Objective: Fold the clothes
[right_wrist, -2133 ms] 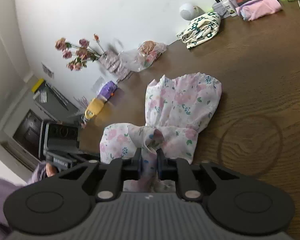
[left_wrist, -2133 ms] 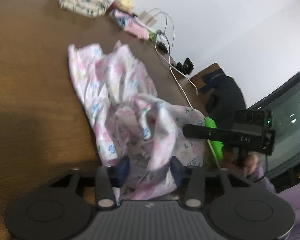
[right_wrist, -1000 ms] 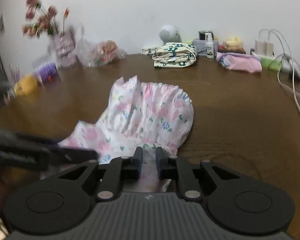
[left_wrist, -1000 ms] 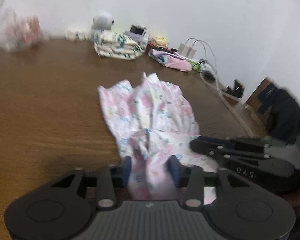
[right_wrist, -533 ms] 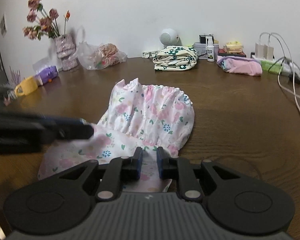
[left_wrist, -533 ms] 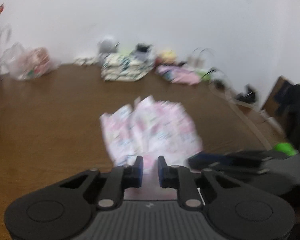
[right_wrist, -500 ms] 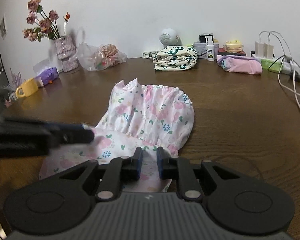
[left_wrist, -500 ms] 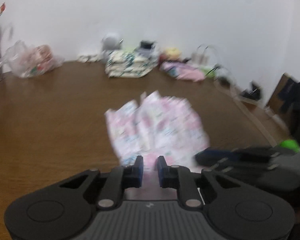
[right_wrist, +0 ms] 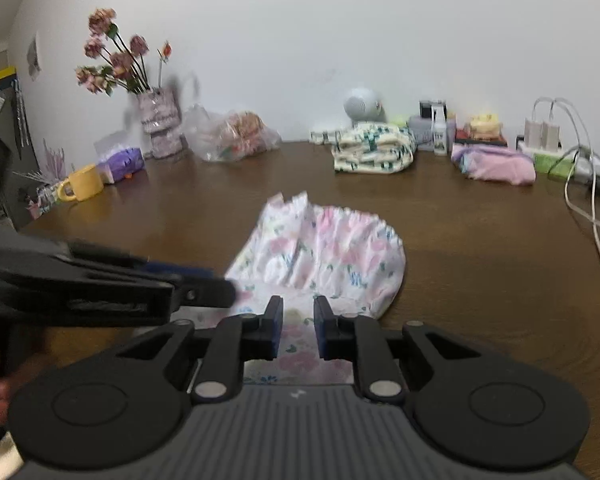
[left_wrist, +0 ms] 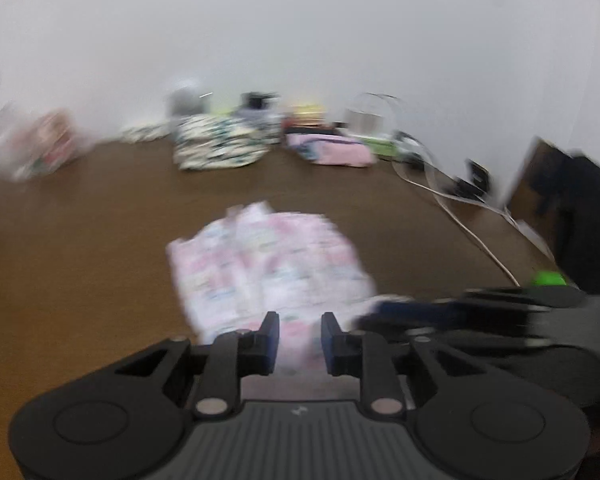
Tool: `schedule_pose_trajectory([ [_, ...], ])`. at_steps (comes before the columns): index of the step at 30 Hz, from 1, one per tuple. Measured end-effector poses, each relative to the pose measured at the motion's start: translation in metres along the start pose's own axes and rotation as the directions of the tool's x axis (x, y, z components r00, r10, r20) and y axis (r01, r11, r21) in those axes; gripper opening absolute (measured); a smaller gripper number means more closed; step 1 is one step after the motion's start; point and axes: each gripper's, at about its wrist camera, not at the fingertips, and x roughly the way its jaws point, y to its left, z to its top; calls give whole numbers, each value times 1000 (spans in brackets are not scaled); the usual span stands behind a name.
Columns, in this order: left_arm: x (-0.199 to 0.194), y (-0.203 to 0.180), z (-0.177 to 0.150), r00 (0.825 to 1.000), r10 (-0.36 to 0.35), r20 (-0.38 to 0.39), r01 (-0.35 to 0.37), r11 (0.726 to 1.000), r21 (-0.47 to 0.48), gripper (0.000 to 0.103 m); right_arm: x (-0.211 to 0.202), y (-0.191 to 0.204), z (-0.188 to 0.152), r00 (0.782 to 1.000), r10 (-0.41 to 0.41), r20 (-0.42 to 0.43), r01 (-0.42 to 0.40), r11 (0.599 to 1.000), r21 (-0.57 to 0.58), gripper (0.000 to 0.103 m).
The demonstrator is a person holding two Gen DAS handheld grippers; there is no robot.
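Note:
A white garment with pink flowers (left_wrist: 268, 264) lies bunched on the brown table (left_wrist: 80, 240); the left wrist view is blurred. My left gripper (left_wrist: 300, 324) has the garment's near edge between its fingers; its jaws are opening slightly while the pads still press the cloth. In the right wrist view the same garment (right_wrist: 332, 252) spreads away from me, gathered edge farthest. My right gripper (right_wrist: 296, 308) is shut on the near hem. The left gripper (right_wrist: 220, 286) comes in from the left, its tips at the cloth's left corner. The right gripper (left_wrist: 368, 316) shows at the right of the left wrist view.
Along the back wall stand a vase of dried flowers (right_wrist: 160, 120), a plastic bag (right_wrist: 232, 134), a folded green-and-white cloth (right_wrist: 374, 154) and a folded pink cloth (right_wrist: 496, 168). A yellow mug (right_wrist: 84, 188) sits far left. White cables (right_wrist: 588, 208) trail on the right.
The left gripper's fingers closed from wide apart onto the garment's near edge and it shifted sideways. The crumpled near part now lies flatter. The right gripper kept its hold and place.

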Motion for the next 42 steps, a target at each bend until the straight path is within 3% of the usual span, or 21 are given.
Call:
schedule_pose_trajectory([
  [2, 12, -5, -4, 998, 65, -20, -65, 997, 35, 19, 9, -5, -3, 1000, -15, -24, 16, 999, 29, 15],
  [4, 24, 4, -10, 996, 75, -55, -75, 997, 4, 19, 11, -12, -6, 1000, -5, -31, 7, 998, 64, 15],
  [35, 27, 18, -20, 998, 39, -47, -39, 999, -5, 19, 18, -17, -15, 1000, 2, -11, -2, 998, 59, 17],
  [41, 26, 17, -19, 998, 34, -57, -34, 999, -1, 19, 16, -19, -15, 1000, 23, -10, -22, 998, 60, 22],
  [42, 26, 17, -19, 998, 33, -59, -33, 999, 1, 19, 13, -18, -14, 1000, 22, -12, -22, 998, 55, 31],
])
